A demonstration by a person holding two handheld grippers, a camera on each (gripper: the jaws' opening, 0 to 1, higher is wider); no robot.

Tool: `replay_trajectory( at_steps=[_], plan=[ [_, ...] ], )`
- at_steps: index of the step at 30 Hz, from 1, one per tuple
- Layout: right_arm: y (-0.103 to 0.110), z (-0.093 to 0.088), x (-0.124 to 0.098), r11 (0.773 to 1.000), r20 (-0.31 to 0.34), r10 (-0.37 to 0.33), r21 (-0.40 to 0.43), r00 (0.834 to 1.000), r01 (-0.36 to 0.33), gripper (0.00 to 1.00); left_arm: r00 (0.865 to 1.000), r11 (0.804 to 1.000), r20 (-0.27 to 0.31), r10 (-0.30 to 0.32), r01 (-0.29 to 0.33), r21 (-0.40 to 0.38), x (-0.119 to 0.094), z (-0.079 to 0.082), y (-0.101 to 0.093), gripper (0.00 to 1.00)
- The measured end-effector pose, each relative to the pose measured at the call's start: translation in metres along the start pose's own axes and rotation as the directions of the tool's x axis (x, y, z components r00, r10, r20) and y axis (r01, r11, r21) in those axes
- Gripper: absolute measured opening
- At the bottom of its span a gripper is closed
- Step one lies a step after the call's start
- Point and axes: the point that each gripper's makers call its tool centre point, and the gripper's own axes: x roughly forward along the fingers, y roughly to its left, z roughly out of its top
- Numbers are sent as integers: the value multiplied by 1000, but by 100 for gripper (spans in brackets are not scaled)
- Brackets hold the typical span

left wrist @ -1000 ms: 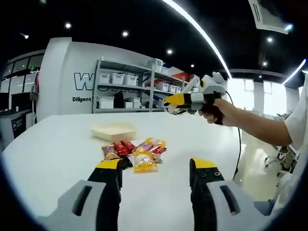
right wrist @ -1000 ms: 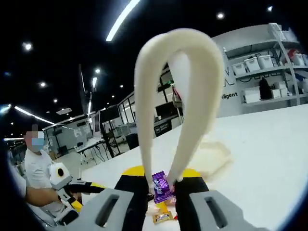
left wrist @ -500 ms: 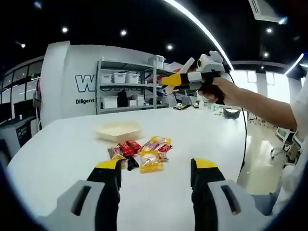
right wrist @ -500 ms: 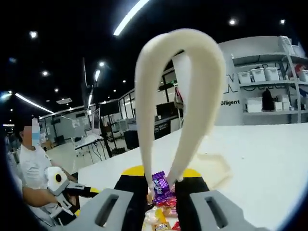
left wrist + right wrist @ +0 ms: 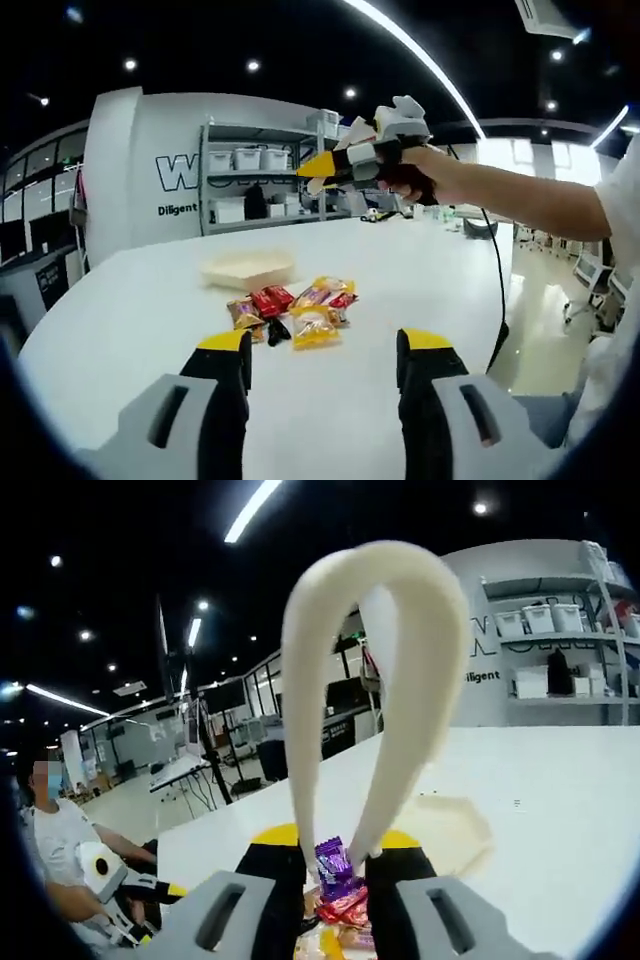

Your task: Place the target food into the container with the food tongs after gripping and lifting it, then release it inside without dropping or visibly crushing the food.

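Cream food tongs (image 5: 375, 670) rise in a loop from my right gripper (image 5: 335, 852), which is shut on them. Their tips pinch a purple-wrapped candy (image 5: 333, 864) in the air. Under it lies a pile of wrapped snacks (image 5: 345, 912), with a shallow cream container (image 5: 455, 825) just beyond. In the left gripper view the same snack pile (image 5: 295, 308) and container (image 5: 248, 268) sit on the white table (image 5: 120, 330). The right gripper (image 5: 360, 160), held in a hand, hovers high above and behind them. My left gripper (image 5: 326, 350) is open and low at the near side, holding nothing.
Shelving with white bins (image 5: 270, 185) stands behind the table, in front of a white wall. The table's rounded edge (image 5: 490, 340) runs at the right, with a cable hanging over it. A seated person (image 5: 60, 850) holds the left gripper (image 5: 115, 875).
In the left gripper view the right gripper has moved left and a little higher, closer over the container and pile. The tongs keep hold of the purple candy. My left gripper stays open.
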Motion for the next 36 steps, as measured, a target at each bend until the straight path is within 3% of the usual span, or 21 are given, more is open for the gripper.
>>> replay_trajectory(
  at_steps=[6,9,11,17,22,30,36],
  plan=[
    [-18,-11,26,999,-37,-39,18,999,39,12,1000,1000,23,-13,13,-10,8,6,0,57],
    [-32,-21,35,996,-72,-87,27,994,89,10,1000,1000,11,-8,8,-29,13,-1,3,57],
    [-32,-26,37,996,-62,-63,60,996,67,12,1000,998,10,-14,15,-59,11,-5,2,57],
    [-45,-44,31,992,-84,-90,77,992,97,13,1000,999,-18,-25,24,-31,6,-17,7,56],
    [-58,-57,30,989,-107,-110,91,988,120,12,999,999,-8,-36,36,-32,7,-15,8,56],
    [-51,-83,12,988,-135,-95,108,986,110,13,1000,999,2,-30,30,-39,8,-16,15,57],
    [-40,-110,-10,992,-187,-53,103,981,73,13,999,998,3,-45,45,-53,8,-18,9,57]
  ],
)
